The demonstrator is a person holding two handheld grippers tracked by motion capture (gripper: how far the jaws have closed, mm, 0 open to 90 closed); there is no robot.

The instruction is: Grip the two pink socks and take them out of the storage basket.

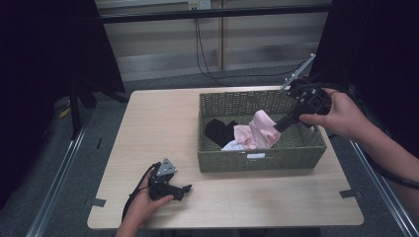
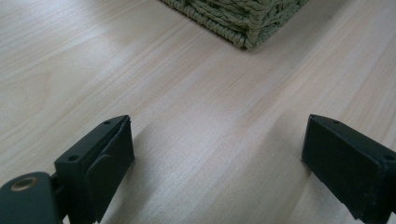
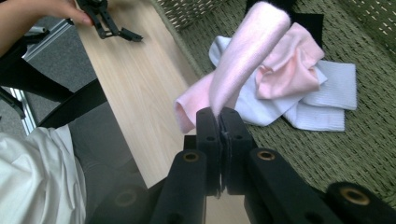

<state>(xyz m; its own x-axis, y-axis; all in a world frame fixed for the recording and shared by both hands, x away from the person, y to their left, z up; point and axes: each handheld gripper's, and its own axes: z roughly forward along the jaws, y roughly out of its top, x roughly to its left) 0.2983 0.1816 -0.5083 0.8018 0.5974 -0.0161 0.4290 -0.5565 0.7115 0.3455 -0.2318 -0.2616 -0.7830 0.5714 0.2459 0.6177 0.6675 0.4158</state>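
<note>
A: From the high view, how much room is there?

B: The basket sits on the right half of the tabletop, its right wall close to the tabletop's right edge. The left half is bare. The left gripper rests low near the front edge, well apart from the basket. The right gripper reaches in over the basket's right rim, the hand tilted down and leftward.

A: Anything hard to read there?

B: The pink sock is lifted above a black cloth and something white; the fingers holding it are too small to make out.

A: And the left gripper view?

B: Its fingers stand wide apart with bare tabletop between them. One basket corner shows at the top, cut off by the frame.

A: The right gripper view?

B: The fingers are pressed together on one end of the pink sock, which hangs away from them over a second pink piece and white socks on the basket floor. The black cloth is mostly hidden behind them. The left gripper lies far off on the tabletop, the hand cut off at the corner.
</note>
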